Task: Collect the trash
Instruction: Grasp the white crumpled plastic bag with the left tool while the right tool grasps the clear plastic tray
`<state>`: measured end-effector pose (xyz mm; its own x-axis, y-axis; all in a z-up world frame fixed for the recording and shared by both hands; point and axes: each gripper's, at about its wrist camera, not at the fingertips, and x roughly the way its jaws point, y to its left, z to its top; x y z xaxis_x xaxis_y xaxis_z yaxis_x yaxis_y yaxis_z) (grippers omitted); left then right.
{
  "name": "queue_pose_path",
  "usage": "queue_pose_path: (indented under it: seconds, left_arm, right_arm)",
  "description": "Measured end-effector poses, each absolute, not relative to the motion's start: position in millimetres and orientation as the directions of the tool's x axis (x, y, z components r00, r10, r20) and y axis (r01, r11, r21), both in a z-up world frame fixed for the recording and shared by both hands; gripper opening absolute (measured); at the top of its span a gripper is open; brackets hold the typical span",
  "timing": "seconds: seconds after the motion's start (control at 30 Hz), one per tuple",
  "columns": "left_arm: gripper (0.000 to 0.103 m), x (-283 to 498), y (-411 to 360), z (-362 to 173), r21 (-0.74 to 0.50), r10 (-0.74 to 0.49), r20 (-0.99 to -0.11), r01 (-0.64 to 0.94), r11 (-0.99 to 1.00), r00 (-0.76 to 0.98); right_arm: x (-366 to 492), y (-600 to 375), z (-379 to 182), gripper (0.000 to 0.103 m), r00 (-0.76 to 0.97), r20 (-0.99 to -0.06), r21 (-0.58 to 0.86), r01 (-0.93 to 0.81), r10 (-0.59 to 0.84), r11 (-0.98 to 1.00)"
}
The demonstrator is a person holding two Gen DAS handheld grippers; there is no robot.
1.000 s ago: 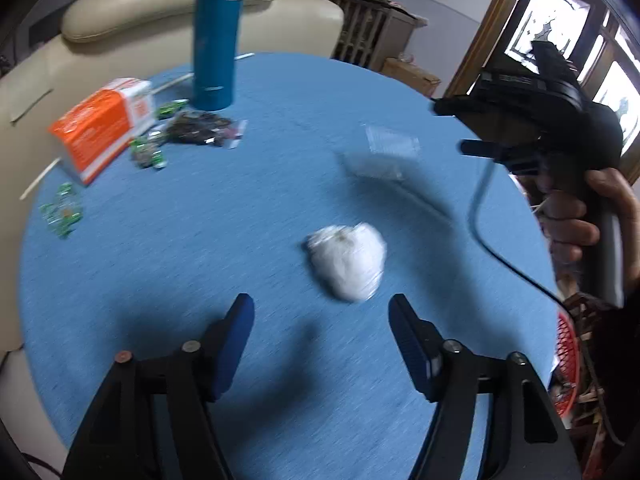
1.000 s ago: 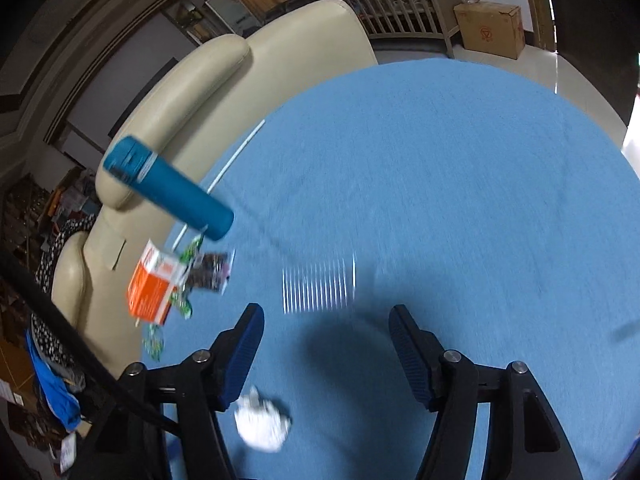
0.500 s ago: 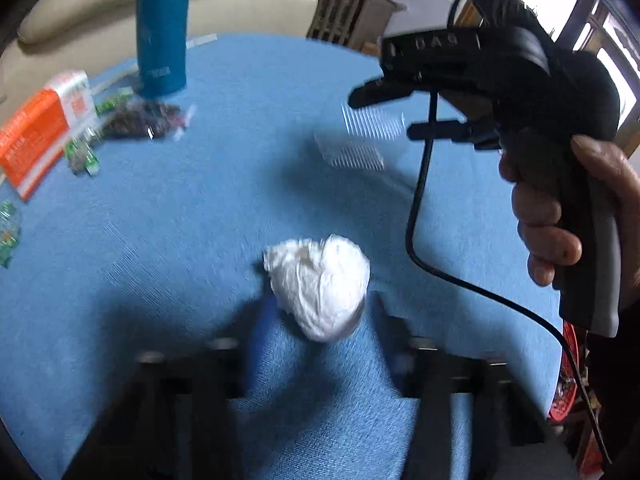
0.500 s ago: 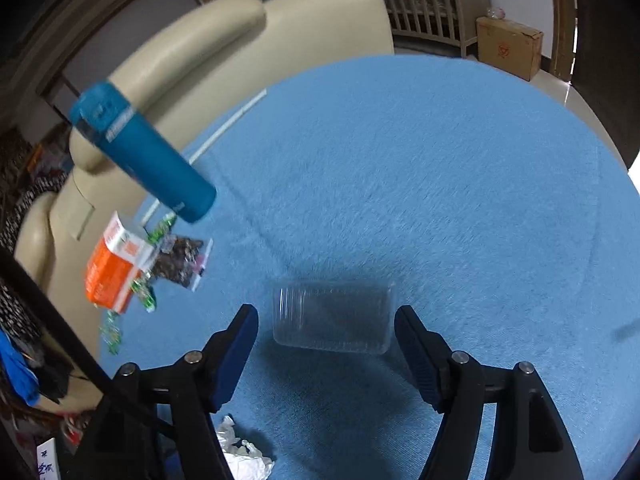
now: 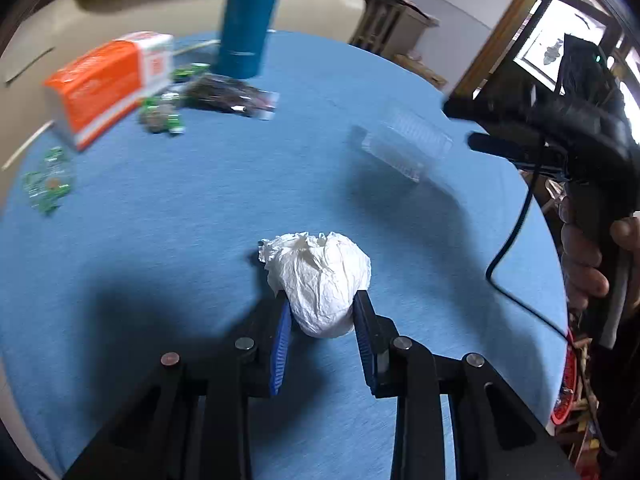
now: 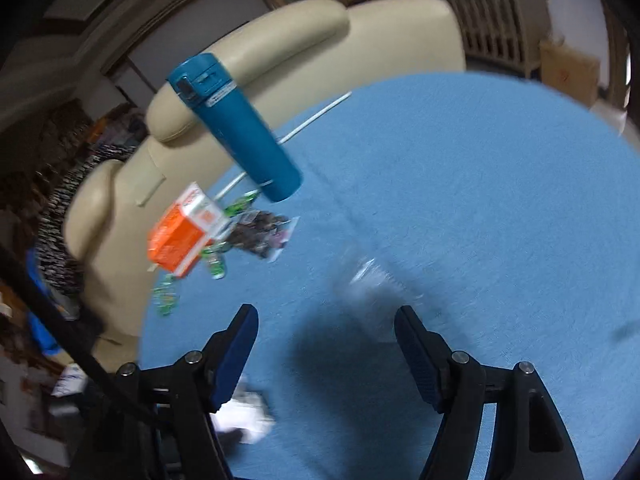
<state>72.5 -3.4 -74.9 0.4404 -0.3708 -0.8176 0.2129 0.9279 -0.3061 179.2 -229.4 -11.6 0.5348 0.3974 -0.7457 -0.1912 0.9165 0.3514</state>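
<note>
A crumpled white paper ball (image 5: 320, 284) lies on the blue tablecloth (image 5: 180, 208). My left gripper (image 5: 322, 312) is shut on the ball, with both blue pads pressed against its sides. The ball also shows blurred in the right wrist view (image 6: 248, 412), low at the left. A clear plastic container (image 5: 400, 144) lies further off to the right; it appears blurred in the right wrist view (image 6: 376, 288). My right gripper (image 6: 326, 320) is open and empty, just above and short of the container. The right gripper's body shows in the left wrist view (image 5: 560, 120).
An orange box (image 5: 108, 80), a tall blue bottle (image 5: 248, 16), a dark snack packet (image 5: 228, 94) and green wrappers (image 5: 48, 184) sit at the table's far left. A cream sofa (image 6: 280, 52) stands behind. A red basket (image 5: 568, 384) is beyond the table's right edge.
My left gripper moved forward and closed on the paper ball. My right gripper shifted over the table, with the clear container staying just ahead of its fingers.
</note>
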Motion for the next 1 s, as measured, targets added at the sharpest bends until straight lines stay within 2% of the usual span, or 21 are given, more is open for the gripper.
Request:
queue_pose_path:
  seconds: [0.1, 0.23, 0.4, 0.53, 0.63, 0.67, 0.7, 1.0]
  left_arm:
    - [0.032, 69, 3, -67, -0.296, -0.359, -0.812, 0.205, 0.933, 0.461]
    - [0.032, 60, -2, -60, -0.262, -0.339, -0.814, 0.223, 0.939, 0.472]
    - [0.032, 55, -16, -60, -0.254, -0.352, -0.813, 0.261, 0.931, 0.464]
    - [0.032, 56, -23, -63, -0.253, -0.355, -0.818, 0.270, 0.929, 0.453]
    - [0.032, 58, -24, -65, -0.250, -0.350, -0.824, 0.269, 0.930, 0.446]
    - [0.033, 59, -24, -66, -0.250, -0.349, -0.826, 0.267, 0.931, 0.443]
    - [0.032, 61, -25, -67, -0.249, -0.346, -0.828, 0.264, 0.932, 0.441]
    - [0.032, 58, -33, -63, -0.234, -0.336, -0.831, 0.271, 0.934, 0.442]
  right_arm:
    - [186, -231, -15, 0.074, 0.546, -0.775, 0.279, -0.155, 0.318, 0.948]
    - [190, -223, -17, 0.074, 0.552, -0.769, 0.275, -0.169, 0.322, 0.946]
    - [191, -190, -16, 0.074, 0.578, -0.787, 0.075, -0.258, 0.216, 0.963]
    - [203, -176, -30, 0.074, 0.587, -0.807, -0.120, -0.275, 0.068, 0.954]
    - [205, -181, -38, 0.073, 0.571, -0.817, -0.119, -0.299, 0.077, 0.947]
    - [205, -182, -40, 0.060, 0.570, -0.818, -0.117, -0.302, 0.080, 0.946]
    - [204, -184, -42, 0.058, 0.573, -0.816, -0.124, -0.301, 0.076, 0.945]
    - [190, -205, -39, 0.057, 0.581, -0.804, -0.004, -0.220, 0.127, 0.976]
